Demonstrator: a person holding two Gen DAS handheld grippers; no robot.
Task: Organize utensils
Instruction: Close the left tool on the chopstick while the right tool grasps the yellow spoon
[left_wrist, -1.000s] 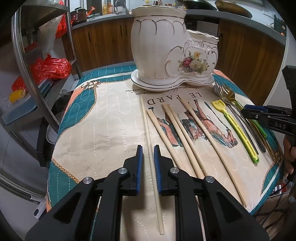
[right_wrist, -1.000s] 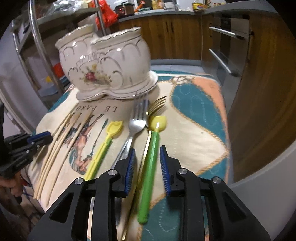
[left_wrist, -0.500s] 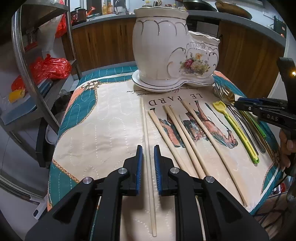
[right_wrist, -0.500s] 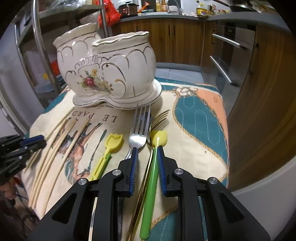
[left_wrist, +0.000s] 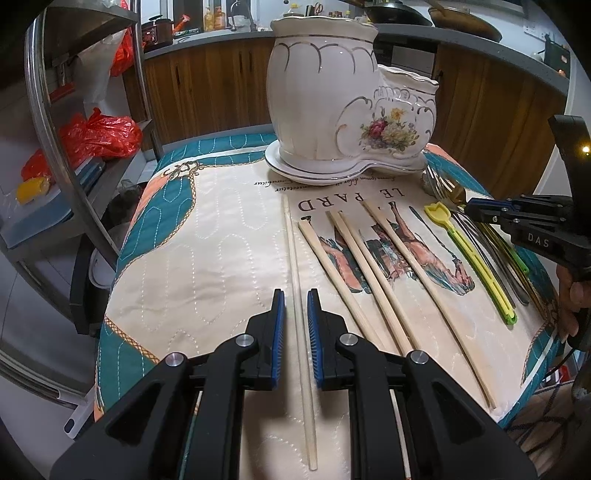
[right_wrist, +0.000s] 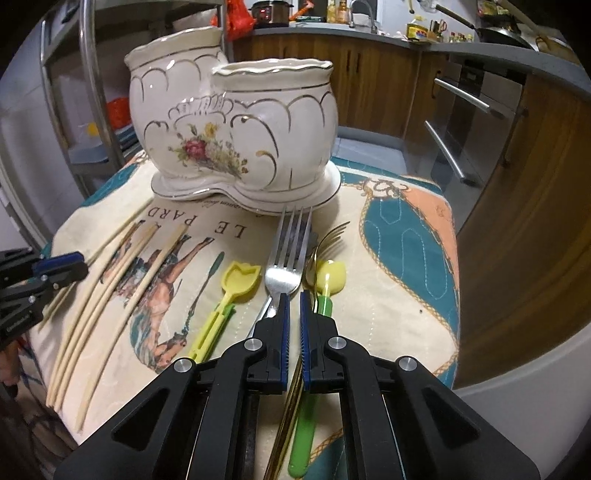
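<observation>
A white floral two-pot ceramic holder (left_wrist: 347, 110) (right_wrist: 236, 140) stands at the back of the cloth-covered table (left_wrist: 207, 236). Several wooden chopsticks (left_wrist: 354, 266) (right_wrist: 110, 280) lie in front of it. My left gripper (left_wrist: 295, 317) straddles the leftmost chopstick (left_wrist: 295, 266), jaws slightly apart, not gripping. To the right lie a yellow utensil (right_wrist: 236, 280), a silver fork (right_wrist: 288, 254), a gold fork (right_wrist: 325, 240) and a green-handled yellow spoon (right_wrist: 325, 280). My right gripper (right_wrist: 292, 317) is nearly shut over the gold fork's handle; contact is unclear.
A metal shelf rack (left_wrist: 74, 155) with red bags stands left of the table. Wooden kitchen cabinets (left_wrist: 207, 85) and an oven front (right_wrist: 465, 122) lie behind and to the right. The table edges are close on all sides.
My right gripper has closed from wide open to a narrow gap and moved forward over the gold fork and green spoon handles. My left gripper stayed around the leftmost chopstick, raised slightly.
</observation>
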